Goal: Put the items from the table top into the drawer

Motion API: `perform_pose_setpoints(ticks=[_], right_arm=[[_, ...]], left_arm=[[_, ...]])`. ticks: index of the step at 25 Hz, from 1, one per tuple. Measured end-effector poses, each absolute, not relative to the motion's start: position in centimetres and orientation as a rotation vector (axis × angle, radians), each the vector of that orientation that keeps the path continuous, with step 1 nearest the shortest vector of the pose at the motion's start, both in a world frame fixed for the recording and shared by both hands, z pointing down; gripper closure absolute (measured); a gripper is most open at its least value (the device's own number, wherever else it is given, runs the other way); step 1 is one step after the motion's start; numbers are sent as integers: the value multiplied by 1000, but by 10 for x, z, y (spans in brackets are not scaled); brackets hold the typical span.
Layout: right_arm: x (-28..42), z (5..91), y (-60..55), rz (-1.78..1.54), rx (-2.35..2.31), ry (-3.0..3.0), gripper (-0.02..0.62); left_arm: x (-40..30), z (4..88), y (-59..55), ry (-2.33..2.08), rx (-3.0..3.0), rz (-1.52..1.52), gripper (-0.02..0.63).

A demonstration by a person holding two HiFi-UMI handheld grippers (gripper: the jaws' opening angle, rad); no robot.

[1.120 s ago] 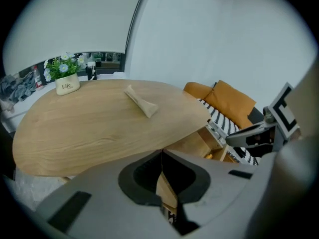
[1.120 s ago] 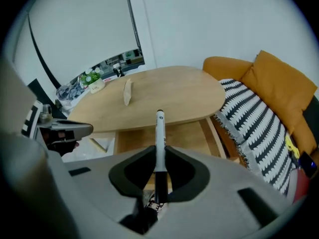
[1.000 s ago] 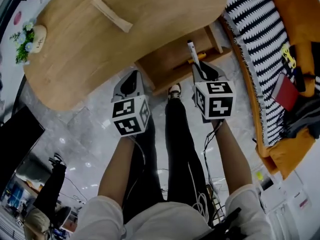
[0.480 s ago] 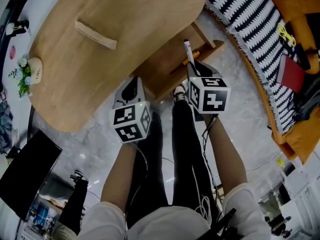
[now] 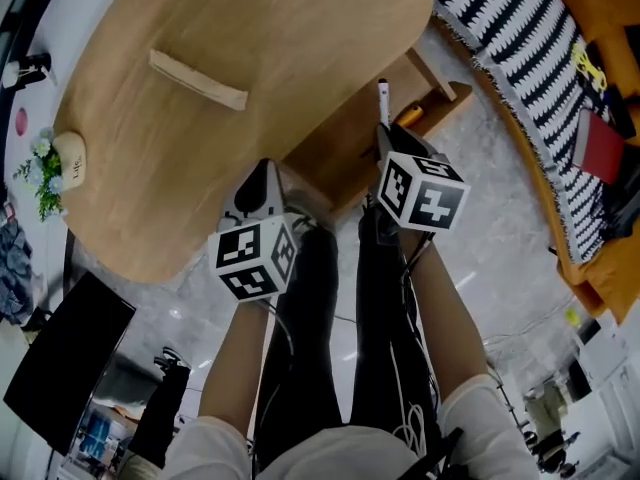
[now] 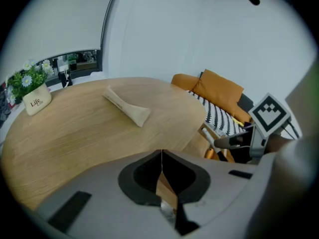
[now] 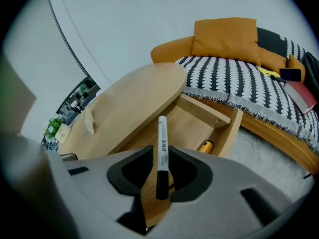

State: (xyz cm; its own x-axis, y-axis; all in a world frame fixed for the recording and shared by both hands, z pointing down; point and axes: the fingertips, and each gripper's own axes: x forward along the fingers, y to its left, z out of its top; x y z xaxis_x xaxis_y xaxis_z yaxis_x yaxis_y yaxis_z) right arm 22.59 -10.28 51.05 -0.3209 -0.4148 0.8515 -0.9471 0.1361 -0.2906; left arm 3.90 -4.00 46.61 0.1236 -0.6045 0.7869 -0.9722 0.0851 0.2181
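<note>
A small flower pot sits at the far left end of the table. A flat tan stick lies on the table top, a bit to the right of the pot. The left gripper is by the near edge of the table. Its jaws are pressed together with nothing in them. Under the table's right end, the drawer is pulled out. The right gripper is above the drawer and holds a white pen with a black cap. Its jaws have just been opening a little, and the pen is between them. An orange thing lies in the drawer. A sofa with a striped blanket stands to the right of the table.
</note>
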Motion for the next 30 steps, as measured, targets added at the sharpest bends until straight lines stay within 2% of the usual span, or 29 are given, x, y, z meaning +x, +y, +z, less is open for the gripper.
perform_pose_setpoints(ticks=[2,12,30], right_arm=[[223,509,-102,1138,1300,-1818,485],[183,487,-114,996,1178,-1850,484],[-12,434,-128,614,683,-2070,477]], left_arm=[[32,467,-41,-1579,1602,579,595],[-4,463,-38,-1636,1519,506,595],[-132,446,27,-1864,1196,291,595]])
